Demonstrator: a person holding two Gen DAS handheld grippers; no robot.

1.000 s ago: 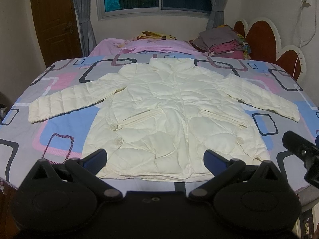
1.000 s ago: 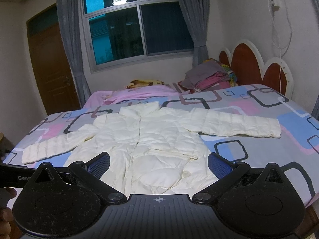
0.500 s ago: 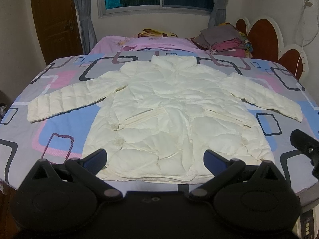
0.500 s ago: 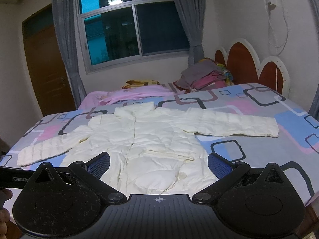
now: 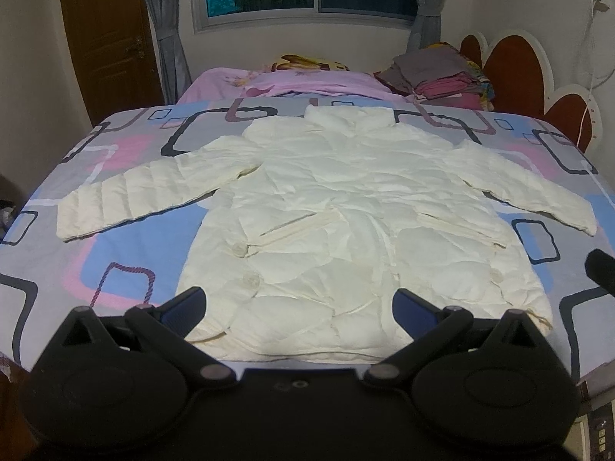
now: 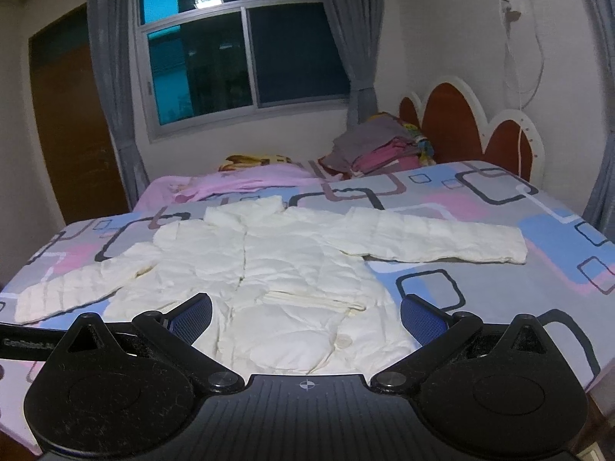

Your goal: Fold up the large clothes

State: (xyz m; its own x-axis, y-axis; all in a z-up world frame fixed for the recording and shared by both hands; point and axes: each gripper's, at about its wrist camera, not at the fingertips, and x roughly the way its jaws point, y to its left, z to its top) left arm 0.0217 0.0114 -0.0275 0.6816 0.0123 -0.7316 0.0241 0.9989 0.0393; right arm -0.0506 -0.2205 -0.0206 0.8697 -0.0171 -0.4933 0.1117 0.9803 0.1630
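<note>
My left tool (image 5: 298, 309) is hanging wide open over the hem of the white puffer jacket (image 5: 346, 207), gripping nothing, and my right tool (image 6: 305, 319) is equally spread and empty, hovering above the jacket's hem nearer its right sleeve (image 6: 442, 240). Over the last second both tools have been easing closer to the jacket: it is filling more of each view, and the hem is now sitting right between the left tool's fingers (image 5: 184, 307). I am reading that as the approach for a first fold, with nothing yet grasped. The jacket is lying flat and face up on the patterned bed (image 5: 127, 238), collar toward the pink blanket (image 5: 307, 86), both sleeves stretched out sideways, the left sleeve (image 5: 146, 192) ending well short of the bed's side edge. The hem is lying just inside the bed's near edge, so I am judging there is little slack on this side of the jacket, whereas bare cover is showing beyond each cuff and past the collar. The pile of folded clothes (image 5: 438, 77) is sitting well beyond the jacket's right shoulder, clear of any fold inward.
</note>
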